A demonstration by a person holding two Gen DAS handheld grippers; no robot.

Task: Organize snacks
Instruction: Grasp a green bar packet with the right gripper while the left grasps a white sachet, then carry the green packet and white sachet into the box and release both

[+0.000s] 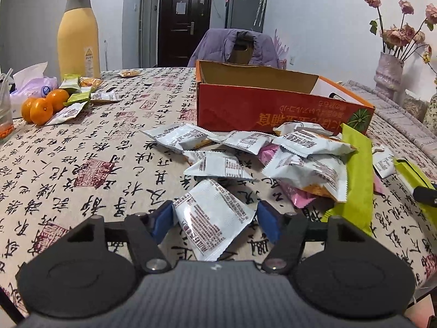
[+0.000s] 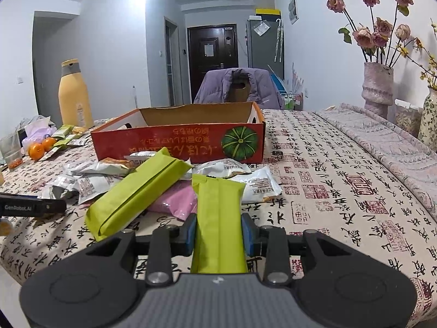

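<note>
Two hand-held grippers work a snack pile on the worktop (image 2: 341, 169). Right hand-held gripper (image 2: 218, 236) clamps a green packet (image 2: 218, 218); left hand-held gripper (image 1: 214, 220) straddles a white sachet (image 1: 213, 218), pads apparently touching. Both seem bound for the orange box (image 2: 177, 142) behind.

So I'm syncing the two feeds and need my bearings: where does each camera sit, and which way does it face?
Left wrist: sits on the left gripper, looking along its fingers at a white snack packet between the blue pads, the pile and the red box beyond.
Right wrist: sits on the right gripper, which clamps a green packet; it faces the same box.
Shared: box, packet pile, yellow bottle, oranges, flower vase; each view catches the other gripper at its edge.
</note>
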